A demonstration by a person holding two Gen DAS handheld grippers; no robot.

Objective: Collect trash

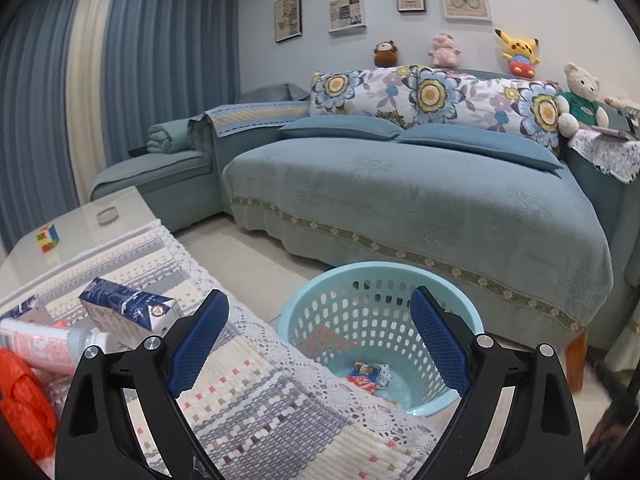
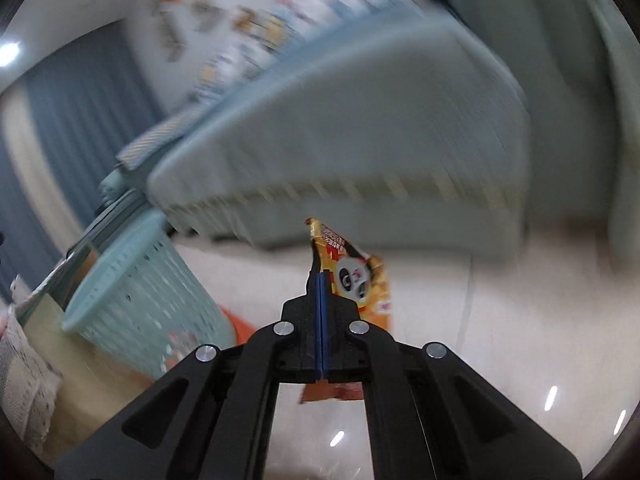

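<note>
**Snack wrapper clamped in the right claw, basket waiting on the floor**

The right claw (image 2: 322, 280) is clenched on a crinkled orange and yellow foil snack wrapper (image 2: 356, 280) printed with a black-and-white panda face and red lettering. The blue pads meet flat on the wrapper's left edge; its torn top corner sticks up beyond the fingertips and its lower end hangs out beneath them. The wrapper is held in the air above the pale tiled floor (image 2: 500, 320), to the right of the light blue perforated plastic basket (image 2: 148, 300). This view is blurred.

The left claw (image 1: 320, 332) is released, with nothing between its blue textured pads. It hangs over the near right edge of the table (image 1: 120, 208), which is covered by a woven grey, cream and white cloth with a lace border (image 1: 248, 392). The basket (image 1: 304, 312) stands on the floor just beside that edge, and a small crumpled blue and red packet (image 1: 366, 374) lies at its bottom. On the cloth at the left lie a dark blue and white drink carton (image 1: 128, 308), a white and pink tube (image 1: 48, 346) and a crumpled orange plastic bag (image 1: 24, 404). Farther back on the bare tabletop sits a colourful puzzle cube (image 1: 48, 238).
</note>
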